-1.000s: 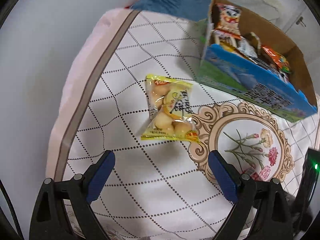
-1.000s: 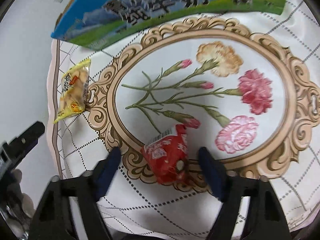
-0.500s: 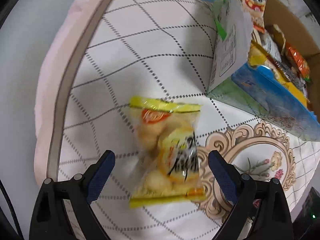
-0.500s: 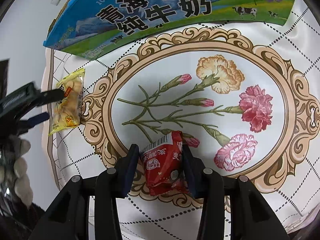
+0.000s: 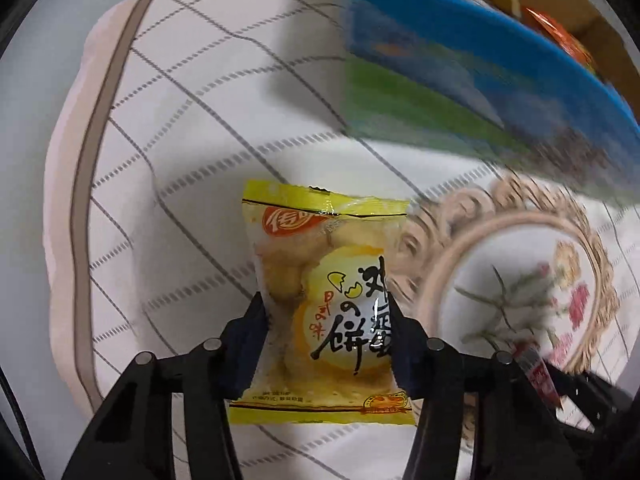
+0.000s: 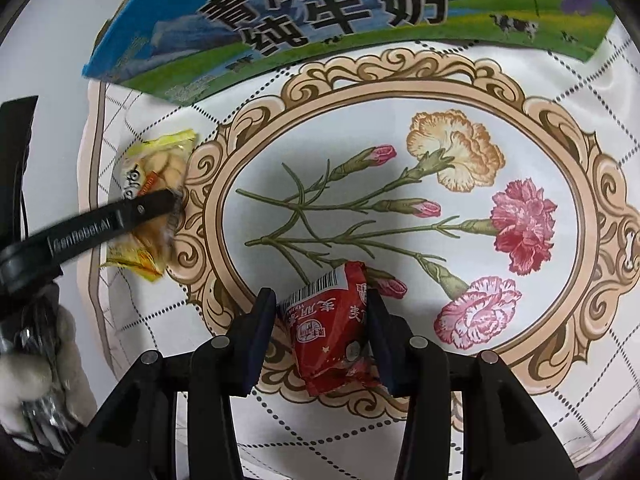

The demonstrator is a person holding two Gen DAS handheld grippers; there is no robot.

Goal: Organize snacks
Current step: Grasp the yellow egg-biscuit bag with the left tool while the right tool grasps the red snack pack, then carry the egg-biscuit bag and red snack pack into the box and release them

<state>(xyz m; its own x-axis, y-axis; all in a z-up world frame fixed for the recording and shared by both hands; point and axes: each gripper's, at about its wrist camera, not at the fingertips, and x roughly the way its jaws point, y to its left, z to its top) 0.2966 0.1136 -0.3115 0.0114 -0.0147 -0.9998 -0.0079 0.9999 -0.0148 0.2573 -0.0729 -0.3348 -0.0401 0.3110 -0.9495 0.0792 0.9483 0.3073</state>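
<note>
The left tool [image 5: 326,332] is seen pointing straight down, its 2 dark blue pads having just closed onto a yellow snack packet [image 5: 324,300], which is pinched at its lower half between them. The packet is clear-fronted, showing pale round biscuits and black lettering, with yellow seals at top and bottom. In the right wrist view the same packet [image 6: 154,184] is crossed by 1 black finger of the left tool [image 6: 174,202], at the left edge of an ornate tan frame.

The right tool [image 6: 322,324] is closed around a red snack packet [image 6: 332,340], its pads pressed against both sides; a white barcode panel is shown at the packet's top. This packet is located at the lower rim of the frame, just below printed carnations.

Both packets are set on a white cloth [image 5: 192,128] marked with a dotted lattice. Beyond them, a blue and green milk carton box [image 6: 320,12] is placed on the cloth, with more snacks [image 5: 560,36] visible inside, though blurred.
</note>
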